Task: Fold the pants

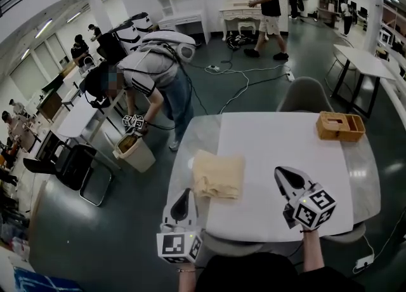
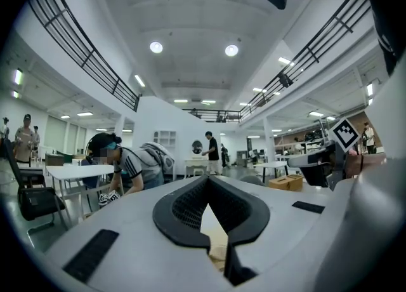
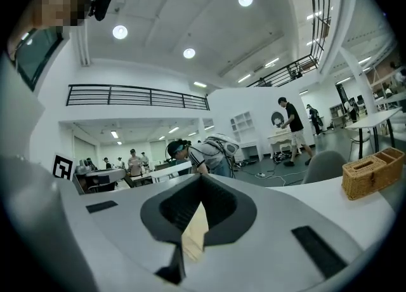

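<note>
Worktop (image 1: 279, 157): white; folded pants (image 1: 219, 173) lie toward its left side.
Left claw (image 1: 186, 193): closed, empty, near pants.
Right claw (image 1: 279, 171): closed, empty.
Risk: a nudge from the closed left claw could probably spoil the fold.

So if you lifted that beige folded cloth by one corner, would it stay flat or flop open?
Probably flop: the folded pants lie in soft, slightly uneven layers on the table, so a corner lift would likely let them unfold. They look thin and light. Pushed, they'd more likely bunch or slide than roll, since they lie flat.
</note>
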The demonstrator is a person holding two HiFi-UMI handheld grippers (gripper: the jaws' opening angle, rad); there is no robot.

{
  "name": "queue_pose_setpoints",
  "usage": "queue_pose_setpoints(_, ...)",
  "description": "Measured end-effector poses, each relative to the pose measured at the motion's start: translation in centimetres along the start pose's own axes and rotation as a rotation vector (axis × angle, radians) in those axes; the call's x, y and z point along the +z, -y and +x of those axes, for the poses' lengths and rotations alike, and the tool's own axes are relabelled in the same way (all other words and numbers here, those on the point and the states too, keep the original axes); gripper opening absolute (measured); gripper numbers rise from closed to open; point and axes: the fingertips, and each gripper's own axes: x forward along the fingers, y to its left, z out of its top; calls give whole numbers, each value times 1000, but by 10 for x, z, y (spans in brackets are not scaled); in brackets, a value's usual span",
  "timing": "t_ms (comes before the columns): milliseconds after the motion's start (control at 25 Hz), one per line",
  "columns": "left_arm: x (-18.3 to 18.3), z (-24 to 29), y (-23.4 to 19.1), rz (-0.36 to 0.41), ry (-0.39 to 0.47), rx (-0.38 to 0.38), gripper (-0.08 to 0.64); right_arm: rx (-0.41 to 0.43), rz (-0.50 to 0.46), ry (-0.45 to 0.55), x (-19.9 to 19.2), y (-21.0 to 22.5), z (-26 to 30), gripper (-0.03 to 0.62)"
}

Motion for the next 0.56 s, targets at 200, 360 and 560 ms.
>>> queue_pose_setpoints(200, -2, 0, 1, 2, -6, 9, 14, -6, -1, 6, 0, 4, -1, 14)
queue_pose_setpoints(360, -3, 2, 4, 8, -7, 14, 14, -16, -6, 9, -1, 10, -1, 14)
queue_pose_setpoints(560, -5, 2, 4, 10, -9, 22, 14, -31, -13, 20, -1, 15, -3, 14)
